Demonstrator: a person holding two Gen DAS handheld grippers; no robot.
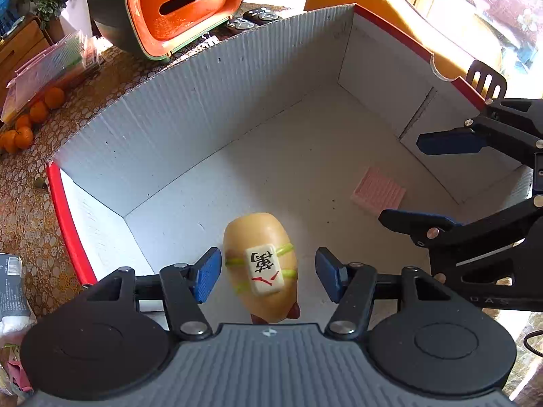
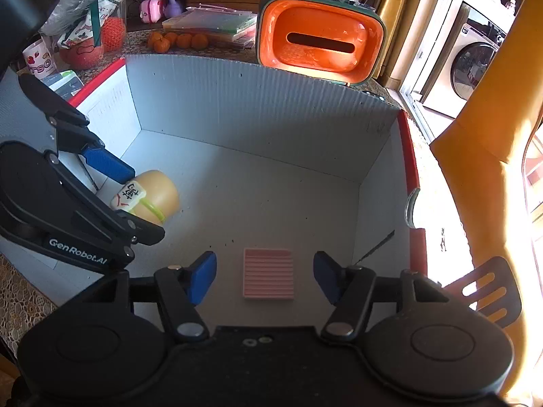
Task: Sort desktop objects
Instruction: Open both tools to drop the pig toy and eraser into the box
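A yellow egg-shaped toy (image 1: 259,271) with a mahjong tile strapped on by green bands lies on the floor of a white cardboard box (image 1: 203,108). My left gripper (image 1: 268,276) is open, its blue pads either side of the toy with gaps. The toy also shows in the right wrist view (image 2: 152,200). A pink ridged square pad (image 2: 268,273) lies on the box floor between the open fingers of my right gripper (image 2: 264,276). The pad (image 1: 378,192) and right gripper (image 1: 404,183) also show in the left wrist view.
The box has red-edged rims (image 2: 409,169). Behind it stand an orange tissue holder (image 2: 320,45), several oranges (image 2: 176,41), stacked plastic cases (image 2: 210,22) and remotes (image 1: 258,18). A mug (image 2: 40,61) and bags sit at left. A yellow chair (image 2: 485,156) is at right.
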